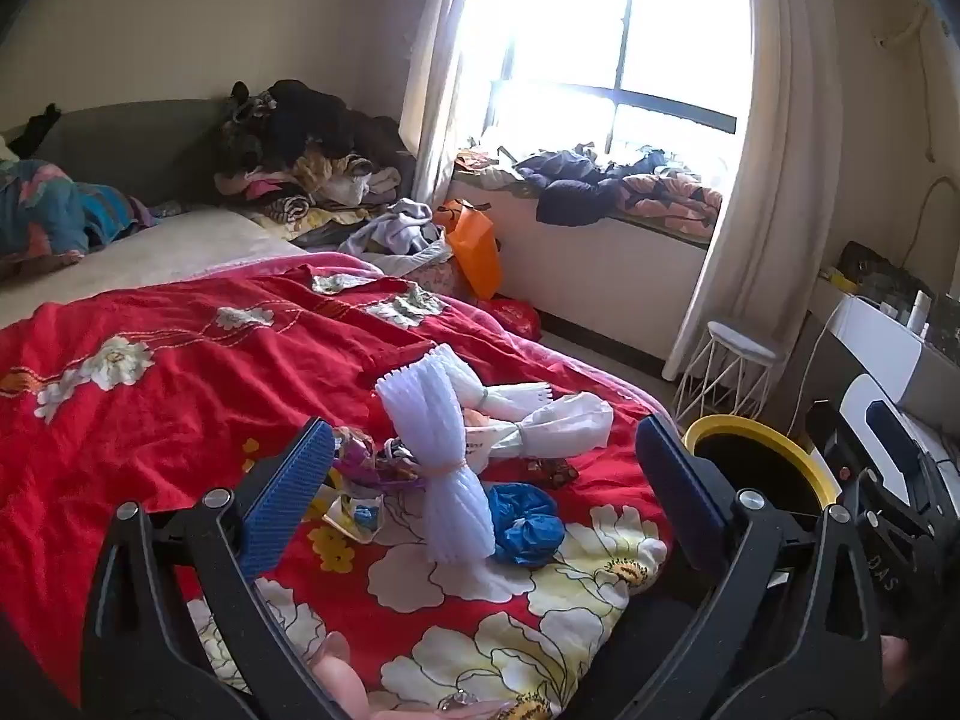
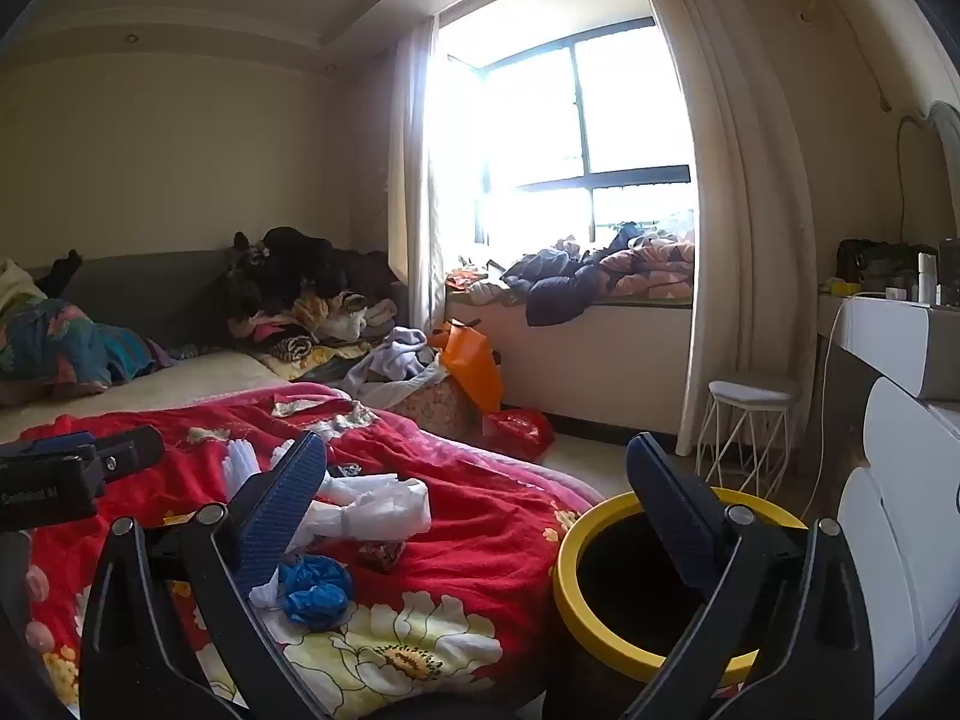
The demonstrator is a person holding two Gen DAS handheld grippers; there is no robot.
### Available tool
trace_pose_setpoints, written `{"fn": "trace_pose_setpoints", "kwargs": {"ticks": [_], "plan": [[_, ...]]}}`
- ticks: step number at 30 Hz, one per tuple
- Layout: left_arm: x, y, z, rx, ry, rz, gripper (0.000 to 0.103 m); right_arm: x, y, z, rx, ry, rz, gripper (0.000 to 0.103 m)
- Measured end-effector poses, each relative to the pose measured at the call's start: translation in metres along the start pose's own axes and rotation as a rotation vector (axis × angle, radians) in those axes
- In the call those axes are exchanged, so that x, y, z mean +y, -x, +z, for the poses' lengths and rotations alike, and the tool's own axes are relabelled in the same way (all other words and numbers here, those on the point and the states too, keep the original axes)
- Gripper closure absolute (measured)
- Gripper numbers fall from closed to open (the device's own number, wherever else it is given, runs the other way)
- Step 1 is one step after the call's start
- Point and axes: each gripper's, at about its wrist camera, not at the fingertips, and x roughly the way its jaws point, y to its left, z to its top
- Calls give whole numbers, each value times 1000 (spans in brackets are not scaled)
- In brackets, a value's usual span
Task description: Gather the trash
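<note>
Trash lies in a heap on the red floral blanket (image 1: 180, 408): a white foam-net bundle (image 1: 444, 468), a white bag (image 1: 558, 426), a crumpled blue bag (image 1: 525, 525), a colourful wrapper (image 1: 372, 462) and a small dark red wrapper (image 1: 549, 471). My left gripper (image 1: 485, 429) hovers open just short of the heap, nothing between its blue pads. A yellow-rimmed bin (image 1: 750, 421) stands beside the bed on the right. My right gripper (image 2: 474, 444) is open and empty, its right finger over the bin (image 2: 567, 576). The blue bag (image 2: 315, 591) and white bag (image 2: 384, 510) lie by its left finger.
Clothes are piled at the bed's head (image 1: 300, 144) and on the window seat (image 1: 600, 186). An orange bag (image 1: 474, 246) and a red bag (image 2: 516, 426) sit on the floor beyond the bed. A white wire stool (image 2: 750, 420) and white drawers (image 2: 900, 480) stand at the right.
</note>
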Motion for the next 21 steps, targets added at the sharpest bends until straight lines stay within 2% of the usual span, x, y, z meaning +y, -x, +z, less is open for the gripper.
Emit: {"fn": "trace_pose_setpoints", "kwargs": {"ticks": [21], "plan": [[-7,10,9,-37,-24,-6,10,-6,5,5,-22,-8,-11,6]]}}
